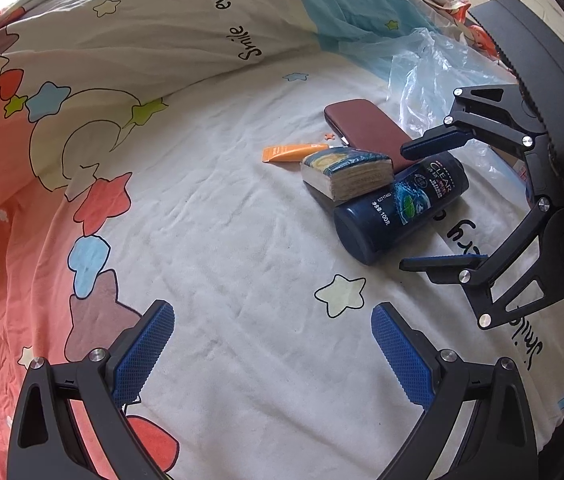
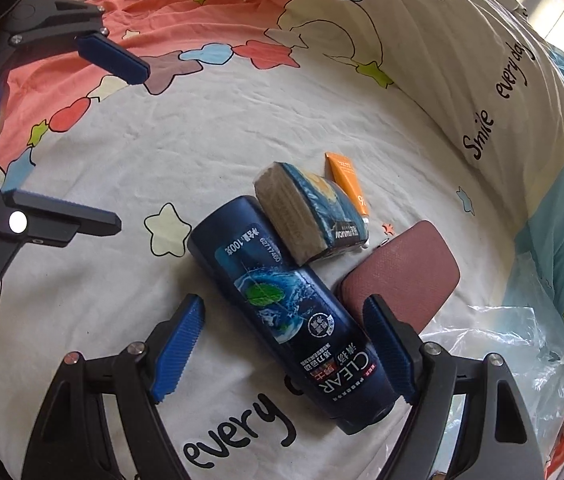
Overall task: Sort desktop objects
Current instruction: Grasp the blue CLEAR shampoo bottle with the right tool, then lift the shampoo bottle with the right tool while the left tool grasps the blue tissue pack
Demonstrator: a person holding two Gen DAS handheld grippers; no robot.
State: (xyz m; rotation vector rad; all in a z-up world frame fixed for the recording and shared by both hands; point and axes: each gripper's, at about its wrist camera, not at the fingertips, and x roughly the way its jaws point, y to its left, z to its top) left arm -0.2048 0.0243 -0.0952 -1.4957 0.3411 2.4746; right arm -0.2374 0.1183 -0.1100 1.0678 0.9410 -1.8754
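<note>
The right gripper (image 2: 284, 350) hangs over the little heap with its jaws spread wide, one blue pad on each side of the dark blue shampoo bottle (image 2: 290, 320), and neither pad seems to press on it; there is a clear gap on the left side, while the right pad stands close against the bottle's edge. To my eye it is lined up across the bottle's width because that is the narrow way to take it, near the cap end where the body is firm. The bottle lies flat on the star-printed bedsheet (image 2: 201, 152), its far end up against a wrapped pack of tissues (image 2: 310, 216), which looks propped on it. Just beyond the pack lies an orange tube (image 2: 348, 182), and beside the bottle, partly behind the right pad, a maroon case (image 2: 402, 272). A crumpled clear plastic bag (image 2: 502, 344) sits near on the right, perhaps where sorted things go. Further off, the left gripper (image 1: 271, 354) hovers above bare sheet, jaws released and holding nothing, well apart from the heap, most likely kept clear so the right can work. Lifting the bottle may well tip the tissue pack.
</note>
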